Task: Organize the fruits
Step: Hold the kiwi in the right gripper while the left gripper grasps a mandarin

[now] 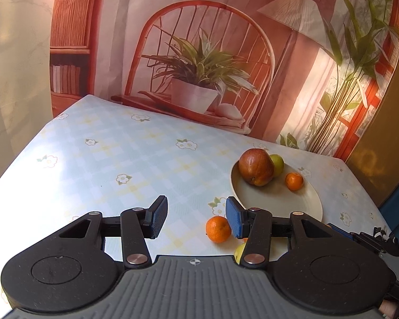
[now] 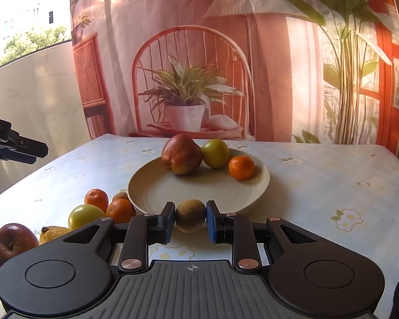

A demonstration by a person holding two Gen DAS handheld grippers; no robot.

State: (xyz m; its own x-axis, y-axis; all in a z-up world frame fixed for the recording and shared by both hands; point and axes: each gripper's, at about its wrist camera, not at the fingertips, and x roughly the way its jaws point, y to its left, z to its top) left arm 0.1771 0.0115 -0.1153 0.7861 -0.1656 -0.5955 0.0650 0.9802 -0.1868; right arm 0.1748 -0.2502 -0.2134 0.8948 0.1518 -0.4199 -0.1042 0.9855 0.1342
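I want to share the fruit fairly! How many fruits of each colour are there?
Round orange mandarins: 3
Red apples: 2
Round green fruits: 2
Brown oval fruits: 2
Yellow lemon: 1
Total: 10

Printed backdrop point(image 2: 226, 66) depicting chair, potted plant and lamp hangs behind table point(image 2: 319, 175). Pale wall point(image 2: 34, 98) at left; daylight beyond, apparently outdoors.

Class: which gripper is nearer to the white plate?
Right. The right gripper, shut on a kiwi, sits at the plate's near rim; the left gripper is beside it.
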